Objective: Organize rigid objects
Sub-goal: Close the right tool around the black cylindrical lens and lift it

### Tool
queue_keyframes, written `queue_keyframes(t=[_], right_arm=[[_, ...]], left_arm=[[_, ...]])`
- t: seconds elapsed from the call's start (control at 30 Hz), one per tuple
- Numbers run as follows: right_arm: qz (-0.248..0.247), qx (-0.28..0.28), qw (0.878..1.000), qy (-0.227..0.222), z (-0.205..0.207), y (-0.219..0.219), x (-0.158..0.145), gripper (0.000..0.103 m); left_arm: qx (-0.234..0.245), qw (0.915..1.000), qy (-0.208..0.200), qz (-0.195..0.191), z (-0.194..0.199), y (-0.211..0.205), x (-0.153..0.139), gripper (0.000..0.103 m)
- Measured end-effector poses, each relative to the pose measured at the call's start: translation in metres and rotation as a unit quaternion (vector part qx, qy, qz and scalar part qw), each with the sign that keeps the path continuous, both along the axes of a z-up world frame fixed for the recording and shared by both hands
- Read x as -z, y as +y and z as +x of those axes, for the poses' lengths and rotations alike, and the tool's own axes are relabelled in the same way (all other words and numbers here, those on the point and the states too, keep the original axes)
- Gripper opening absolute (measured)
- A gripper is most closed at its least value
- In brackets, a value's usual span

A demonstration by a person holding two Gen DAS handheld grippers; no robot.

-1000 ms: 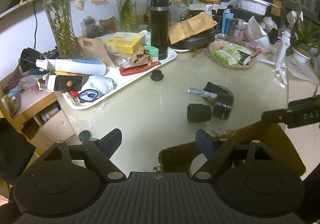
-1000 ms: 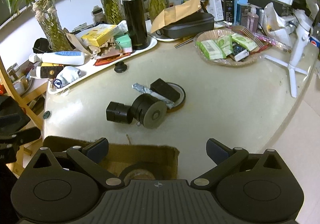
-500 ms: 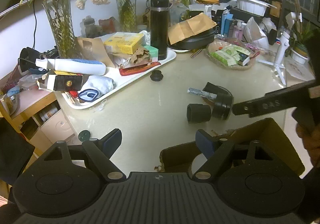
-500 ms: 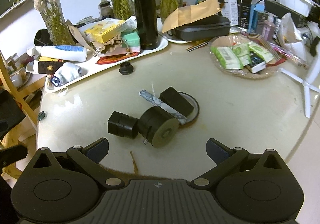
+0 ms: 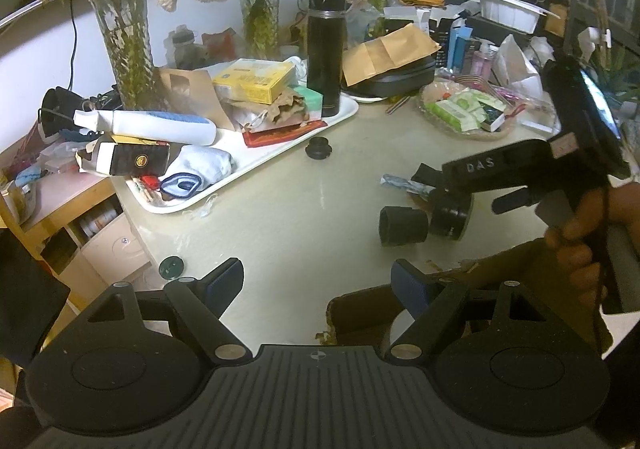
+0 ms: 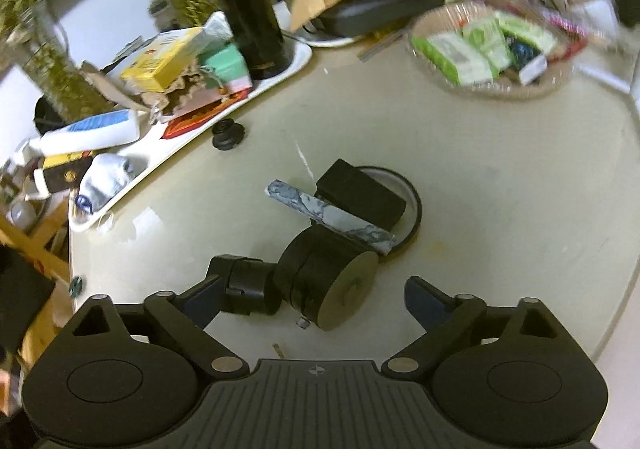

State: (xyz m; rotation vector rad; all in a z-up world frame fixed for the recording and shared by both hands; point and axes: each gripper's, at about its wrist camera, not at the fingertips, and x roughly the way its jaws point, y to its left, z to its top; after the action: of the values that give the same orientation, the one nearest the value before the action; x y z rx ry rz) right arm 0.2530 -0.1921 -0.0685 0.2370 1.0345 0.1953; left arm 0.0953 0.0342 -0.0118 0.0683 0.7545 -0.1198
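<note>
1. The right gripper [image 6: 310, 299] hovers just above a black caster wheel [image 6: 326, 283] lying on its side on the surface [image 6: 500, 217], its axis running left to right between the fingers.
2. Those fingers have just been narrowing but touch nothing yet.
3. The left gripper [image 5: 318, 283] waits farther off, fingers apart and empty.
4. The right gripper's body reads "DAS".

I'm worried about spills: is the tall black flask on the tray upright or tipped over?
Upright: the black flask stands on its base at the white tray's far corner, cap on top.
</note>
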Motion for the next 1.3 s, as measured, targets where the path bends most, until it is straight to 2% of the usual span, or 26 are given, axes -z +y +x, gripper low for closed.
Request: queue_keyframes(t=[0.17,0.4,0.47,0.63,0.73,1.03,1.2,1.3], right_arm=[[0.027,0.022,0.999,0.02,0.013,-0.001,0.007,0.093],[0.02,0.029,0.999,0.032,0.027,0.008,0.014,0.081],[0.002,0.026,0.999,0.03,0.03,0.012,0.016,0.075],[-0.036,0.028,0.999,0.029,0.031,0.015,0.017,0.051],[-0.042,0.019,0.999,0.028,0.029,0.013,0.015,0.048],[-0.12,-0.025,0.992,-0.011,0.016,0.021,-0.003,0.047],[-0.123,-0.026,0.992,0.015,0.02,0.018,0.011,0.047],[-0.137,-0.029,0.99,0.013,0.02,0.019,0.014,0.044]], left_arm=[[-0.002,1.0,0.002,-0.001,0.001,0.002,0.001,0.081],[-0.004,1.0,0.003,-0.002,0.002,0.004,0.002,0.081],[-0.004,1.0,0.004,-0.002,0.002,0.005,0.002,0.081],[-0.007,1.0,0.004,-0.004,0.002,0.006,0.003,0.081],[-0.007,0.9999,0.004,-0.008,0.002,0.006,0.002,0.081],[0.007,0.9998,0.006,-0.016,0.001,0.004,0.002,0.081],[0.017,0.9996,0.014,-0.019,0.002,0.003,0.003,0.081],[0.025,0.9992,0.019,-0.024,0.003,0.001,0.002,0.081]])
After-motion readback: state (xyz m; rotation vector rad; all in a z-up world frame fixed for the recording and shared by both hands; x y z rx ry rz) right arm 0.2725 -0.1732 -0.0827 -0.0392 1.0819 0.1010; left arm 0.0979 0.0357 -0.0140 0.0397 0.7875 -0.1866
